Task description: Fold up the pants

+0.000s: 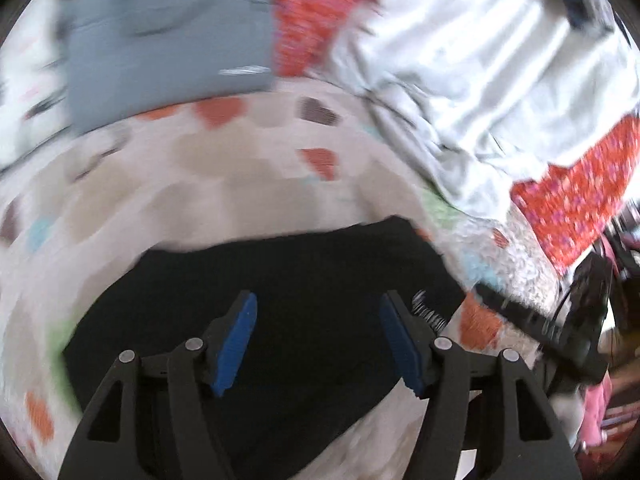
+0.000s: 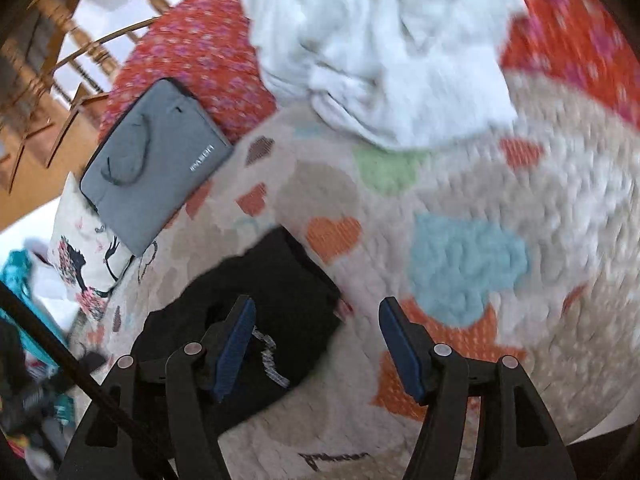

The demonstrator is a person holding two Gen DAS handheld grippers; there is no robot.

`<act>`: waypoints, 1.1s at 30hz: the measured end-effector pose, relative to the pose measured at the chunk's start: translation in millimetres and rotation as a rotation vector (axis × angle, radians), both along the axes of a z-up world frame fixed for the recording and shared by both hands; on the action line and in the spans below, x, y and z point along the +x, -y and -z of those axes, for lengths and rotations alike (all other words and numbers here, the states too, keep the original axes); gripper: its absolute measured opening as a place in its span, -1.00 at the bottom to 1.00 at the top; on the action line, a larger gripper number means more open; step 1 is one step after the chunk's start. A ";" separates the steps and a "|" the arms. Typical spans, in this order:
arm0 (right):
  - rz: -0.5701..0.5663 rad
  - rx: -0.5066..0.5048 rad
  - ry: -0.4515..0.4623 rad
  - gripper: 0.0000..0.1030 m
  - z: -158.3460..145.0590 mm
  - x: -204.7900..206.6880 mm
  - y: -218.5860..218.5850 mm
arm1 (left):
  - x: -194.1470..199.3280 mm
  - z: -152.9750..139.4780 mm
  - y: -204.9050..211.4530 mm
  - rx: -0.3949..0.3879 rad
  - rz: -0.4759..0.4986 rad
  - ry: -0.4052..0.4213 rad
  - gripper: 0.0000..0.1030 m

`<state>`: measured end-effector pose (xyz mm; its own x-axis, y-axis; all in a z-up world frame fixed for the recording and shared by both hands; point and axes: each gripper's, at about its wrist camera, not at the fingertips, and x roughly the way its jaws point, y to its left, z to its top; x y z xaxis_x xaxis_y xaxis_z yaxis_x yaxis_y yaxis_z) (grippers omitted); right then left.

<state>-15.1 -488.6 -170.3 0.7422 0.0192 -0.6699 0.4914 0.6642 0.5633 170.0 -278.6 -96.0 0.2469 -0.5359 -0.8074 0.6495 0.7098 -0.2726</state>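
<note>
The black pants [image 1: 288, 280] lie folded in a compact bundle on a cream bedspread with coloured hearts [image 1: 224, 184]. White lettering shows near one edge. My left gripper [image 1: 318, 340] is open and empty, hovering just above the bundle. In the right wrist view the pants [image 2: 276, 304] lie at lower left. My right gripper [image 2: 316, 344] is open and empty, its left finger [image 2: 234, 344] over the bundle's edge, its right finger over bare bedspread [image 2: 460, 208]. Both views are motion-blurred.
A grey laptop sleeve [image 2: 156, 164] lies at the far left, also seen in the left wrist view [image 1: 168, 40]. A crumpled white garment [image 2: 380, 48] sits on a red flowered cloth [image 2: 200, 48]. A printed pillow [image 2: 84, 264] and wooden chairs [image 2: 60, 64] stand beyond.
</note>
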 end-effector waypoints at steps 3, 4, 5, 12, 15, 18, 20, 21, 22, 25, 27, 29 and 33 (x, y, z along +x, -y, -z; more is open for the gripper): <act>-0.034 0.122 0.009 0.34 16.9 3.8 7.0 | 20.8 16.3 58.4 0.001 0.070 -0.088 0.22; -0.040 0.147 0.010 0.34 20.2 4.8 7.6 | 26.4 20.9 70.5 -0.007 0.081 -0.120 0.22; -0.052 0.190 0.010 0.34 25.2 8.2 9.1 | 33.3 28.0 85.1 -0.015 0.095 -0.160 0.22; -0.072 0.219 -0.008 0.38 39.2 27.2 0.9 | 49.0 71.9 157.5 0.133 0.174 -0.189 0.22; -0.064 0.140 -0.005 0.38 38.6 34.9 -5.0 | 44.9 95.1 184.8 0.234 0.240 -0.179 0.23; -0.075 0.090 0.005 0.38 36.4 40.0 -10.5 | 34.0 95.8 197.4 0.289 0.282 -0.129 0.18; -0.088 0.074 0.013 -0.20 32.7 41.2 -12.0 | 28.7 88.3 196.5 0.278 0.288 -0.121 -0.50; -0.089 0.066 0.023 -0.33 29.3 40.1 -11.8 | 24.7 80.2 192.6 0.253 0.303 -0.111 -0.64; -0.097 0.071 0.043 -0.58 24.7 38.6 -11.9 | 22.1 73.5 188.3 0.236 0.305 -0.103 -0.74; -0.139 0.066 0.084 -0.64 10.2 37.3 -19.8 | 16.5 45.7 162.6 0.162 0.277 -0.080 -0.77; -0.184 0.046 0.119 -0.65 -4.1 37.7 -32.7 | 14.1 28.9 142.4 0.119 0.254 -0.067 -0.77; -0.245 0.039 0.162 -0.65 -20.1 38.3 -48.4 | 11.9 7.5 107.6 0.064 0.209 -0.060 -0.77; -0.403 0.040 0.250 -0.66 -59.5 45.6 -92.3 | 17.9 -25.8 29.8 -0.038 0.109 -0.069 -0.77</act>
<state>30.5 -396.3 -110.8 0.8085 0.3609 -0.4649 0.0455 0.7493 0.6607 187.9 -308.4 -70.1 0.1305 -0.5868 -0.7991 0.7009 0.6246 -0.3443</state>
